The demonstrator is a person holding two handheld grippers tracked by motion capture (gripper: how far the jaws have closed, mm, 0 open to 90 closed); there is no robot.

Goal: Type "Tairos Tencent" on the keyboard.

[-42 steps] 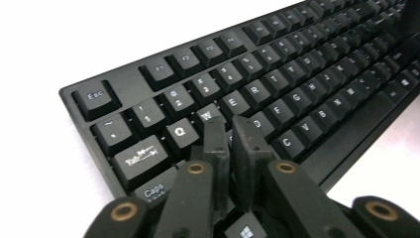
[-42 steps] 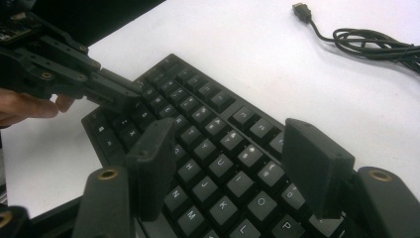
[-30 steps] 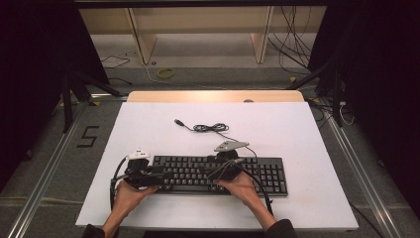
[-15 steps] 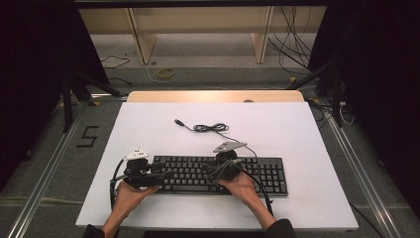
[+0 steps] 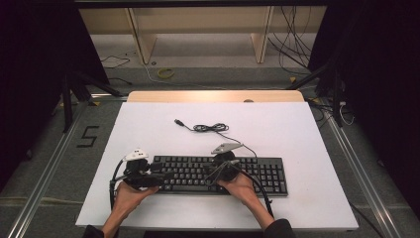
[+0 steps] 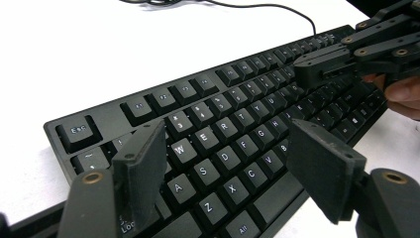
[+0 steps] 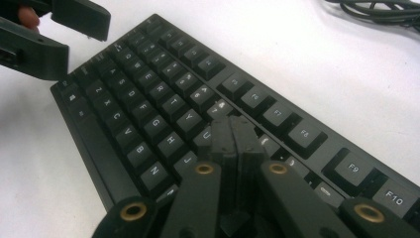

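Black keyboard [image 5: 218, 175] lying near the front of the white surface [image 5: 297, 134], left gripper [image 6: 225, 163] spread wide over its left-hand keys, right gripper [image 7: 234, 130] closed empty, tips above the middle keys

Left gripper [image 6: 228, 168]: two flat, rectangular black jaw pads with a matte, slightly grainy surface, mounted on black link arms. Brass-coloured rivets at the pivots. Grey three-cornered plate on top in the high view; black cable loops out from its body.

Right gripper [image 7: 233, 136]: same build, with black pads, black linkage bars, brass-coloured ringed pivots at four joints. Grey three-cornered plate on top; black cable trails back along the forearm.

Person: dark sleeves at the bottom of the high view, ending short of the wrists.
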